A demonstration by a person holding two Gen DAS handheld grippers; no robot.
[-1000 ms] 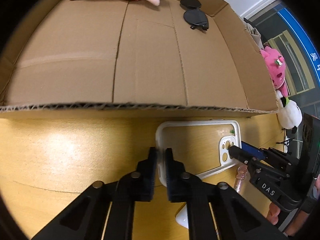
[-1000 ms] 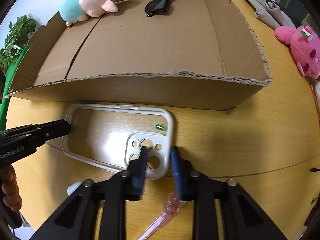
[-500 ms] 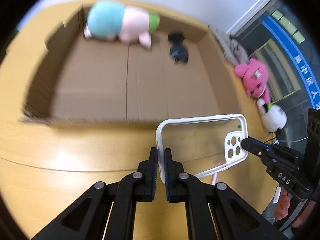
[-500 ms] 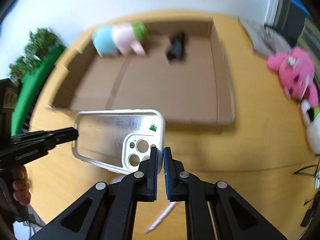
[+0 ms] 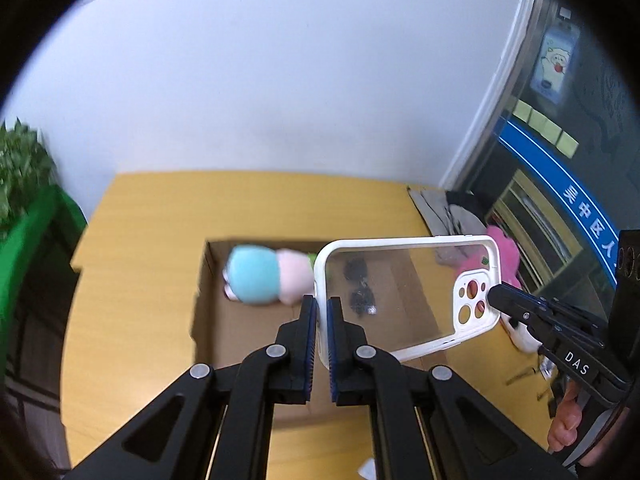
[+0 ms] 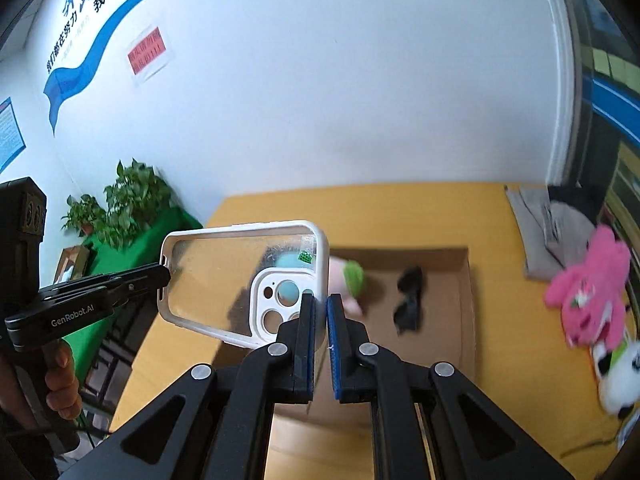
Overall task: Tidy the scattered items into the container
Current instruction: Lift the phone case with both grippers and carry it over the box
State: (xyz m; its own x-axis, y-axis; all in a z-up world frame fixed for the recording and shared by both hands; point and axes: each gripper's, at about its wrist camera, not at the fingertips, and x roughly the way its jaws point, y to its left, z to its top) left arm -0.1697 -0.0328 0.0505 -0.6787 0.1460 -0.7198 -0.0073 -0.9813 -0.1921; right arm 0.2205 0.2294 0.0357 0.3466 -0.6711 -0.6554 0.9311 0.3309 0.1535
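Note:
A clear phone case with a white rim (image 5: 404,288) hangs in the air high above the cardboard box (image 5: 208,312). My left gripper (image 5: 322,308) is shut on its plain end. My right gripper (image 6: 321,306) is shut on its camera-hole end; the case shows in the right wrist view (image 6: 224,276). The right gripper appears in the left wrist view (image 5: 496,298), the left gripper in the right wrist view (image 6: 166,274). The box (image 6: 470,304) holds a blue-and-pink plush (image 5: 264,280) and black sunglasses (image 6: 408,300).
A pink plush (image 6: 588,292) and a white plush (image 6: 616,372) lie on the yellow table (image 6: 360,216) right of the box. A grey cloth (image 6: 548,224) lies at the far right corner. Green plants (image 6: 120,208) stand left of the table.
Both grippers have lifted the phone case from the table in front of the box to high above it. The right gripper closed on the case's camera end.

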